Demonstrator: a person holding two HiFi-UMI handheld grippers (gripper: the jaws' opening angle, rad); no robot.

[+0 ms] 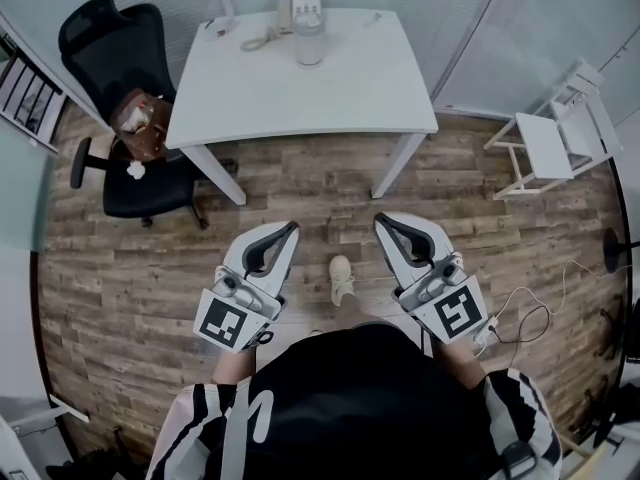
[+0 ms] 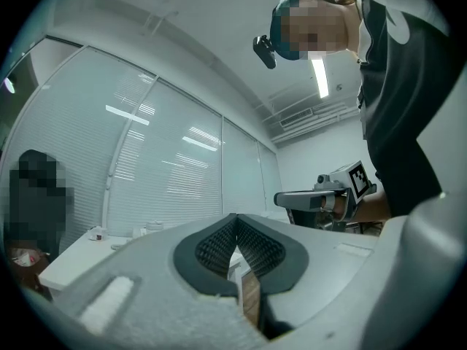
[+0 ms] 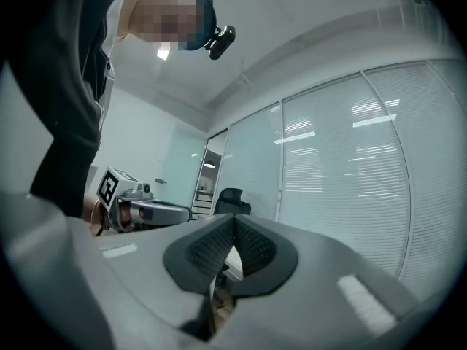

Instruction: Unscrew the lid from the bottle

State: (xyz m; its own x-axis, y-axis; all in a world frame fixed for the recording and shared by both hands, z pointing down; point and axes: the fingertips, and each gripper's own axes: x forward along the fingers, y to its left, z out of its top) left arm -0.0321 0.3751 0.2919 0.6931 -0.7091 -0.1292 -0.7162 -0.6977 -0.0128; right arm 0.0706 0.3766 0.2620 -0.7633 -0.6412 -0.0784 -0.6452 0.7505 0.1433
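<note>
Nearest the camera, the left gripper (image 1: pixel 288 231) and the right gripper (image 1: pixel 385 224) are held side by side in front of a person's dark top (image 1: pixel 350 388), well short of the worktop (image 1: pixel 350 88) and aimed toward it. The jaws of each are seen pressed fully together, ribbed pads meeting; nothing is pinched between them and nothing is touched. A shoe (image 1: pixel 341 278) is planted on the wooden floor (image 1: pixel 300 178) on the near side of the worktop. Toward the worktop's far edge the bottle (image 1: pixel 309 40) is stood upright, its lid (image 1: pixel 308 12) apparently still screwed on, with what looks like a corded telephone (image 1: pixel 283 8) just beside it. A black office chair (image 1: pixel 120 38) carrying a brown bag (image 1: pixel 140 123) is parked at the worktop's left corner, and a white folding chair (image 1: pixel 555 138) is set off to its right. The unscrewing is judged not yet begun; the approach is the step in hand. The worktop must next be reached and both pairs of jaws spread, so that the bottle's body can be clamped by one gripper and the lid gripped by the other before any twist is made.
</note>
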